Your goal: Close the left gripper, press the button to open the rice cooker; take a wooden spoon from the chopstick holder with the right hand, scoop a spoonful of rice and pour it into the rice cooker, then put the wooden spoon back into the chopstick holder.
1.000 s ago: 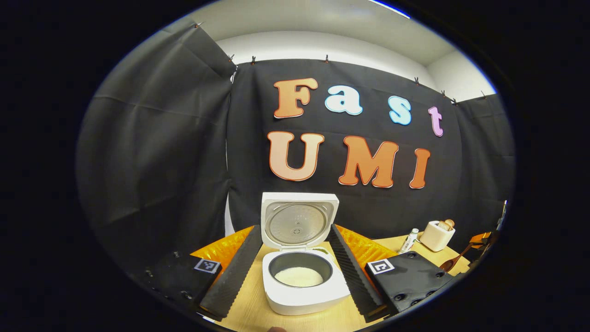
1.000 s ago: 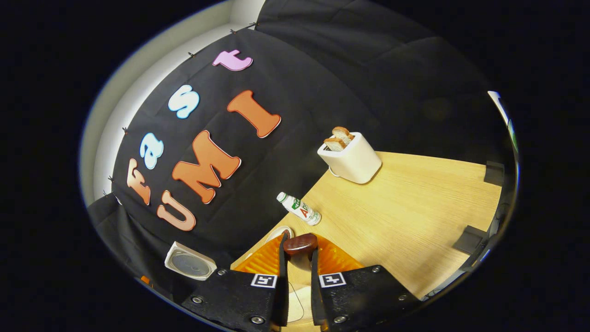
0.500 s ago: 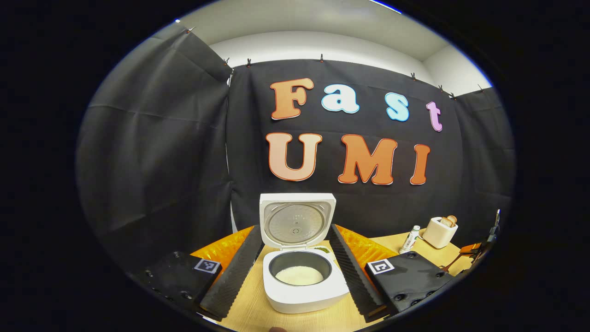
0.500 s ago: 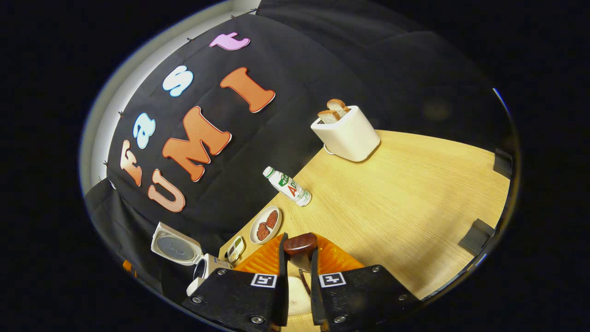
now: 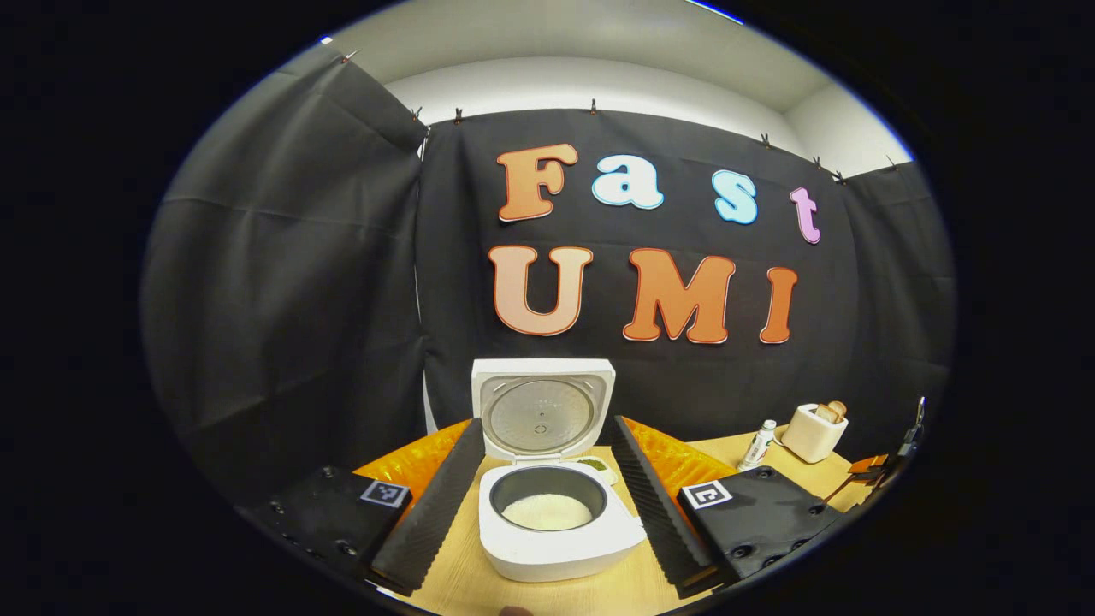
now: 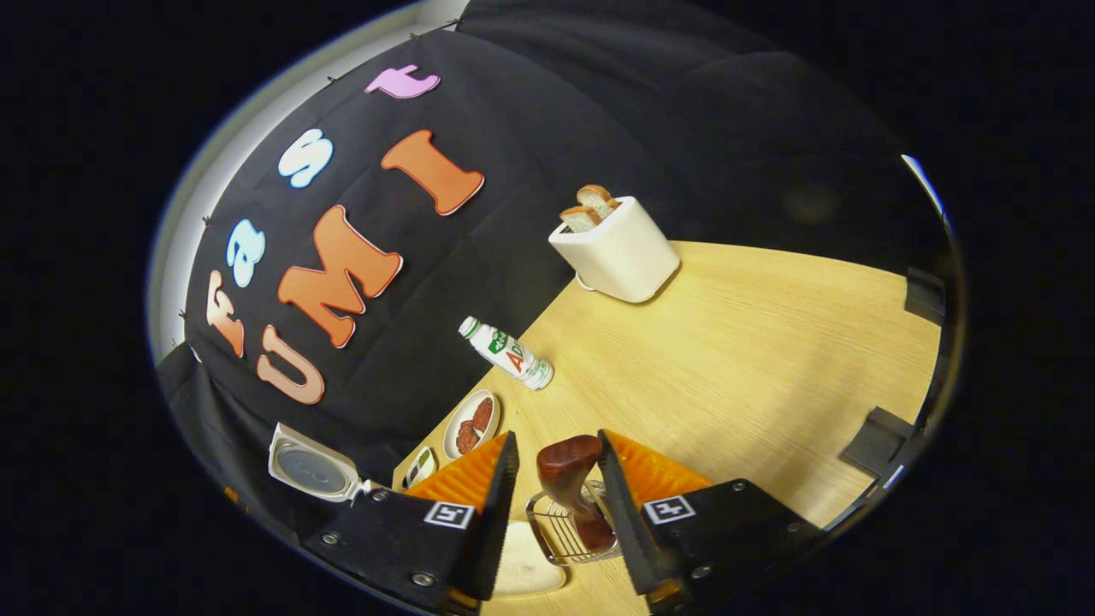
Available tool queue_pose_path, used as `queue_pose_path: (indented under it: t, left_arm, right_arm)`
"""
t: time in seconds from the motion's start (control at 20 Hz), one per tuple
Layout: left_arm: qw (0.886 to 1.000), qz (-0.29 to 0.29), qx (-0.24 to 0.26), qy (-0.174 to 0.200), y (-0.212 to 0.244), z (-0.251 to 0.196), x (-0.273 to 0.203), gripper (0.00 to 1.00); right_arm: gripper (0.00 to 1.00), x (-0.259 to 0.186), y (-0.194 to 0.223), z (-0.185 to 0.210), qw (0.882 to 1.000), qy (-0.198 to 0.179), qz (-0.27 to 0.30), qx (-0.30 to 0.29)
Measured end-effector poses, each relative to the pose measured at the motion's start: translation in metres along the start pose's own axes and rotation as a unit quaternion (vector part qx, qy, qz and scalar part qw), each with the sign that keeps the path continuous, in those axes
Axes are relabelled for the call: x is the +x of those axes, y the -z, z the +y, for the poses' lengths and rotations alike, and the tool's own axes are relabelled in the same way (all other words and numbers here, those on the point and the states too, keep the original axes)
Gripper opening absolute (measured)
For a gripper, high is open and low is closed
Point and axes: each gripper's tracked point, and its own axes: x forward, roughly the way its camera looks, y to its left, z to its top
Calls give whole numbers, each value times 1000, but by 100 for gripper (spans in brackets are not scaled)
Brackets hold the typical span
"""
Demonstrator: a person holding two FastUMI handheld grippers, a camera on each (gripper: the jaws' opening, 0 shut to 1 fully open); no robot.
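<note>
Where it clamped the wooden spoon (image 6: 571, 479) before, the right claw (image 6: 558, 496) now gapes above the chopstick holder (image 6: 560, 532)

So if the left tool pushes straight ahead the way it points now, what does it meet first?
Most likely the rice cooker: it sits centred between the open left tool's fingers, lid up, rice in the pot. The fingers seem to flank its body already, though depth is hard to judge.

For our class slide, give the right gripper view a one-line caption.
Open hand-held gripper straddles the wooden spoon standing in the wire holder, with toaster and bottle on the table behind.
</note>
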Motion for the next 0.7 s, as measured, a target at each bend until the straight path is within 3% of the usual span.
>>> queue_pose_path:
  t: [0.05, 0.15, 0.2, 0.45, 0.7]
  left_arm:
    - [1000, -1, -1, -1, 0, -1, 0, 100]
    - [1000, -2, -8, -4, -1, -4, 2, 100]
    - [1000, -1, -13, -9, -3, -5, 4, 100]
    - [999, 0, -28, -23, -15, -11, 16, 100]
    - [999, -4, -29, -42, -46, -18, 46, 100]
  right_arm:
    - [73, 0, -2, -3, 1000, 7, -1, -7]
    - [90, 0, -12, -15, 999, 33, -3, -29]
    - [93, 0, -18, -16, 999, 40, -6, -37]
    - [94, -13, -56, -3, 999, 30, -19, -33]
    - [95, -25, -82, 16, 997, 27, -26, -73]
